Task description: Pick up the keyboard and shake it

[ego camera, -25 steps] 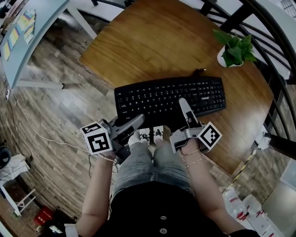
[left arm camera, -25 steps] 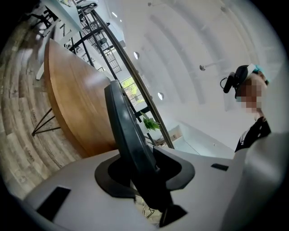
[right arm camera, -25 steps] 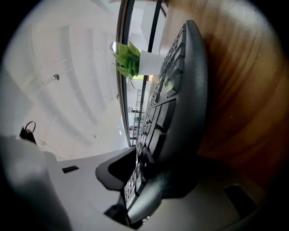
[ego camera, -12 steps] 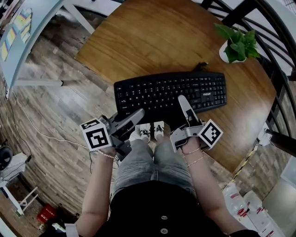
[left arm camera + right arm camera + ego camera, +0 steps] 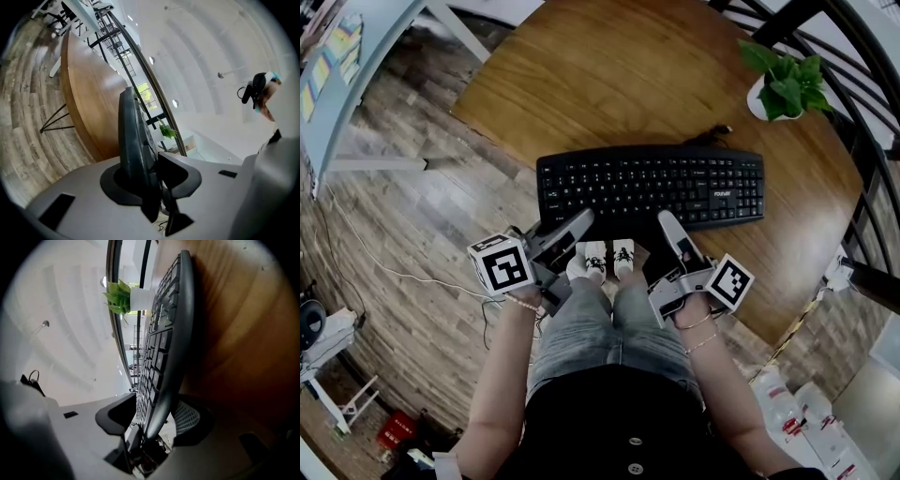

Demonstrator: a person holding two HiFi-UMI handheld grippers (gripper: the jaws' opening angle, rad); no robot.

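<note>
A black keyboard [image 5: 650, 187] lies on the round wooden table [image 5: 609, 84], near its front edge. My left gripper [image 5: 579, 221] is at the keyboard's front left corner. In the left gripper view the keyboard's [image 5: 130, 131] edge sits wedged between the jaws of my left gripper [image 5: 150, 164], which press on it. My right gripper [image 5: 664, 219] is at the front edge, right of the middle. Its jaws have just been opening. In the right gripper view the keyboard [image 5: 171, 333] still stands between them; the rim leans on the mesh pad [image 5: 187, 418] and the other pad stands off the keys.
A potted green plant [image 5: 783, 89] stands at the table's back right. The keyboard's cable [image 5: 712, 134] leaves its far edge. The person's knees and shoes [image 5: 605, 261] are right below the table's front edge. Dark railings curve along the right; a wood floor lies to the left.
The keyboard's near edge has come down and it now lies flatter on the table. The right gripper's upper finger has lifted off the keys and drawn back a little.
</note>
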